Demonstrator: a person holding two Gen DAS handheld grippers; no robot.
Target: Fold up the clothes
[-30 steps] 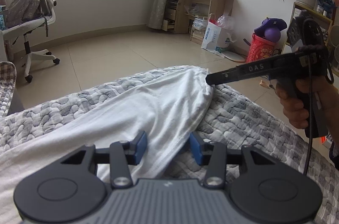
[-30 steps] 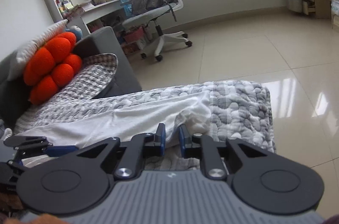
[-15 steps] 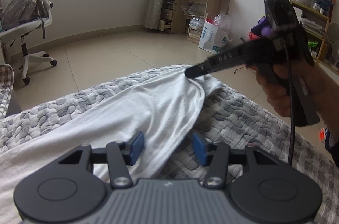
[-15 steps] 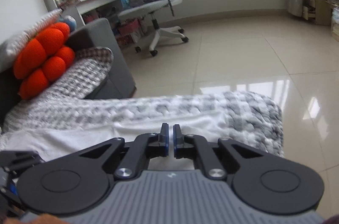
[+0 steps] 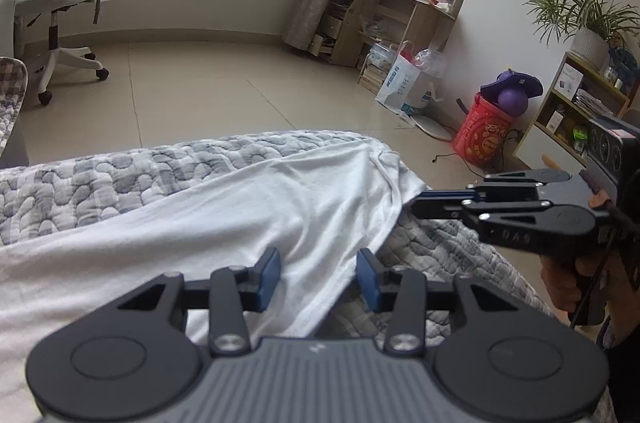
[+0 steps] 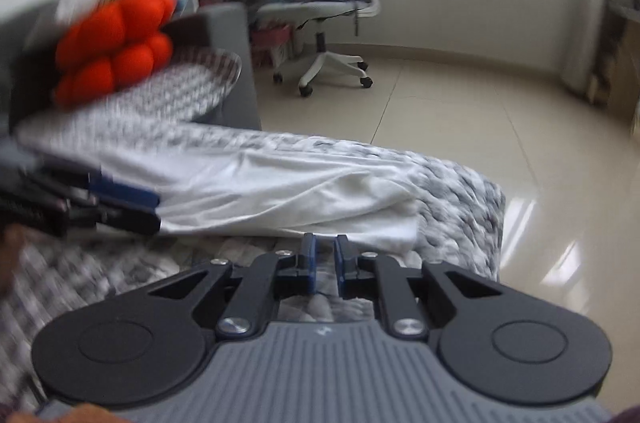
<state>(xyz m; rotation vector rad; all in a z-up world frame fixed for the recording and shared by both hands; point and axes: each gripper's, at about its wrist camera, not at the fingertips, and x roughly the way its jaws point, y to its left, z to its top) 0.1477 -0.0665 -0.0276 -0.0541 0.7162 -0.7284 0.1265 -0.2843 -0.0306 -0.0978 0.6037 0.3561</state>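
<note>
White garment (image 5: 224,223) lies flat on the grey quilted cover (image 5: 100,179), long axis running from my near left toward the far right end of the cover, where its bunched end (image 5: 388,167) points at the floor. My left gripper (image 5: 318,273) straddles the garment's near hem; its jaws have just been closing, yet the pads stand apart and press nothing. To the right, my right gripper (image 5: 416,205) sits at the garment's edge, jaws just opening to a narrow gap with only the cover visible between them (image 6: 324,259).
</note>
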